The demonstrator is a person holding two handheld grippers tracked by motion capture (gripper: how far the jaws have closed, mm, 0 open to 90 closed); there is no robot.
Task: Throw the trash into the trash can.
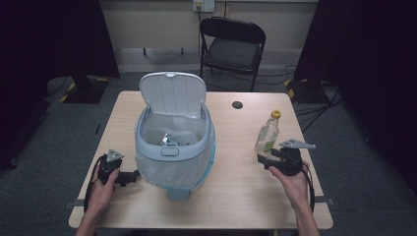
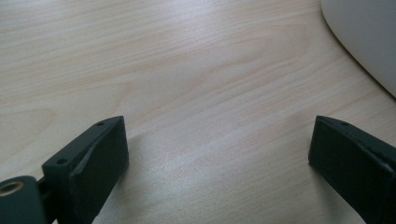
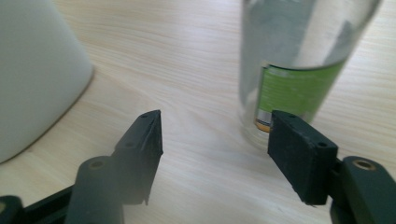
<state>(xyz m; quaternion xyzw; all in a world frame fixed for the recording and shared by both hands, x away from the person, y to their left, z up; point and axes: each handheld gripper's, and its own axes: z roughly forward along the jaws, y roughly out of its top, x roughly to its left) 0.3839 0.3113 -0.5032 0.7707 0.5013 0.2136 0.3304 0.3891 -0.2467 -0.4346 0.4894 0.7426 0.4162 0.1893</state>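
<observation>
A pale blue-grey bin with a plastic liner stands mid-table, its white lid flipped up at the back. A clear bottle with a yellow cap and a green label stands upright to the right of it. My right gripper sits just in front of the bottle, open. In the right gripper view the bottle stands beyond the right jaw, not between the jaws, and the right gripper holds nothing. My left gripper rests low beside the bin's left side; in its own view the left gripper is open over bare wood.
The wooden table has a round cable hole near its far edge. A black folding chair stands behind the table. Some crumpled waste lies inside the bin. The bin's wall is close on the right gripper's left.
</observation>
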